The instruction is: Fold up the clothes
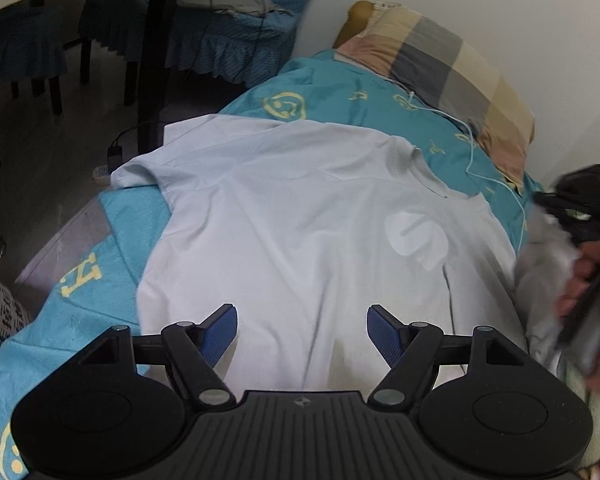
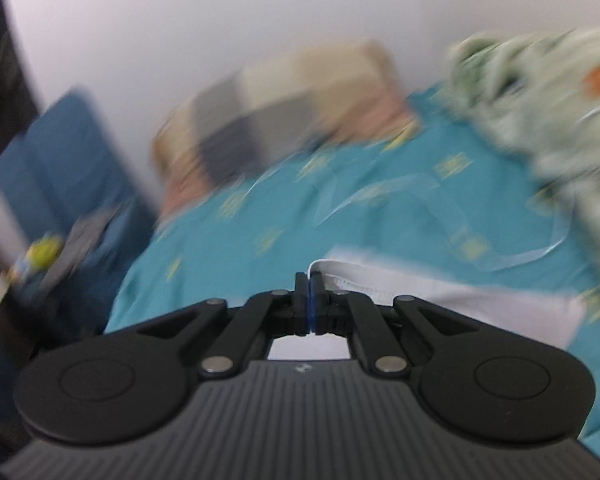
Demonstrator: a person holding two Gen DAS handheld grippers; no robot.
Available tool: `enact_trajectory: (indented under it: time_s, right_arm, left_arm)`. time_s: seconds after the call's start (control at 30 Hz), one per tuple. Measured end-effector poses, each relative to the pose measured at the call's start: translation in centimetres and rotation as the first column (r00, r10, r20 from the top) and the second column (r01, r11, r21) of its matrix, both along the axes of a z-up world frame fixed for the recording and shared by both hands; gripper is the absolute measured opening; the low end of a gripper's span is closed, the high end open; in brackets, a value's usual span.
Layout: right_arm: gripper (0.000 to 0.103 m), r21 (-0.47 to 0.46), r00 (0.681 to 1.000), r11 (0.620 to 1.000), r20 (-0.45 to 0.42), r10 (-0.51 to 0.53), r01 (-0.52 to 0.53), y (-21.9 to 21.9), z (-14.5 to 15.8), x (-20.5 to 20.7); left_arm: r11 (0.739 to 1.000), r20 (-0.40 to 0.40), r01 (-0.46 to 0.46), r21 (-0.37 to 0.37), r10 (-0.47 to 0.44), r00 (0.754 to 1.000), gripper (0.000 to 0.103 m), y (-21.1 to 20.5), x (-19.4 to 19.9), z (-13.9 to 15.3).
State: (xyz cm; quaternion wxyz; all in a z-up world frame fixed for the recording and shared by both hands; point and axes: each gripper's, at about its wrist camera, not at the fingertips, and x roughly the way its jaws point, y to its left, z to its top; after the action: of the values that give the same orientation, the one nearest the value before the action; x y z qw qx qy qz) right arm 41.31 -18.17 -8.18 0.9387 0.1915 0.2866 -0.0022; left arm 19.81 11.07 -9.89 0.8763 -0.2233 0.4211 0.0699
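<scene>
A white T-shirt lies spread flat on the teal bedsheet, collar toward the pillow. My left gripper hovers open over the shirt's lower part, with nothing between its blue pads. At the right edge of the left wrist view, a hand lifts the shirt's right side. In the blurred right wrist view, my right gripper is shut, with the hem of the white T-shirt pinched at its fingertips and the fabric trailing to the right.
A checked pillow rests against the white wall at the head of the bed. A thin white cable runs across the sheet. A crumpled green floral blanket sits at the right. Blue-covered chairs and a power strip are on the left.
</scene>
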Motion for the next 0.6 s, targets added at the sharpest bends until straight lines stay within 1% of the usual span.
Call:
enact_trajectory:
  time_s: [0.07, 0.17, 0.23, 0.27, 0.3, 0.33, 0.37, 0.4, 0.47, 0.5, 0.6]
  right_arm:
    - [0.005, 0.010, 0.997, 0.999, -0.049, 0.052, -0.052, 2.4, -2.3, 0.7]
    - [0.006, 0.081, 0.987, 0.991, -0.110, 0.116, -0.108, 3.2, -4.8, 1.1]
    - [0.008, 0.111, 0.979, 0.983, -0.123, 0.161, -0.147, 2.6, -5.0, 0.6]
    - [0.014, 0.123, 0.975, 0.978, -0.126, 0.183, -0.168, 2.2, -5.0, 0.3]
    - [0.022, 0.135, 0.970, 0.973, -0.129, 0.205, -0.188, 1.8, -4.9, 0.1]
    - [0.046, 0.141, 0.967, 0.968, -0.123, 0.225, -0.207, 1.2, -4.6, -0.5]
    - [0.066, 0.141, 0.965, 0.964, -0.108, 0.241, -0.225, 0.8, -4.0, -1.2]
    - [0.070, 0.143, 0.962, 0.959, -0.088, 0.259, -0.245, 0.2, -3.4, -2.1]
    - [0.071, 0.128, 0.952, 0.948, -0.058, 0.300, -0.291, -1.0, -1.9, -3.7]
    - [0.071, 0.107, 0.948, 0.946, -0.045, 0.314, -0.308, -1.7, -1.2, -4.6]
    - [0.071, 0.006, 0.950, 0.950, -0.007, 0.312, -0.312, -4.3, -0.1, -6.6]
  left_arm:
    - [1.000, -0.010, -0.018, -0.011, 0.017, 1.000, 0.074, 0.8, 0.1, -0.4]
    - [0.999, -0.024, -0.036, -0.028, 0.035, 0.999, 0.074, 1.5, 0.2, -1.1]
    - [0.998, -0.030, -0.037, -0.044, 0.036, 0.999, 0.074, 1.7, 0.4, -1.5]
    - [0.998, -0.027, -0.036, -0.052, 0.034, 0.999, 0.074, 1.7, 0.5, -1.5]
    - [0.998, -0.023, -0.032, -0.059, 0.031, 0.999, 0.074, 1.6, 0.6, -1.6]
    - [0.998, -0.018, -0.024, -0.062, 0.023, 1.000, 0.074, 1.4, 0.6, -1.5]
    - [0.998, -0.013, -0.016, -0.063, 0.015, 1.000, 0.074, 1.2, 0.6, -1.4]
    - [0.998, -0.010, -0.007, -0.060, 0.006, 1.000, 0.074, 0.9, 0.5, -1.3]
    - [0.998, -0.004, 0.011, -0.054, -0.011, 1.000, 0.074, 0.4, 0.3, -1.2]
    - [0.998, -0.002, 0.018, -0.052, -0.018, 1.000, 0.074, 0.2, 0.2, -1.1]
    - [0.999, -0.003, 0.024, -0.049, -0.024, 1.000, 0.074, 0.0, -0.1, -1.1]
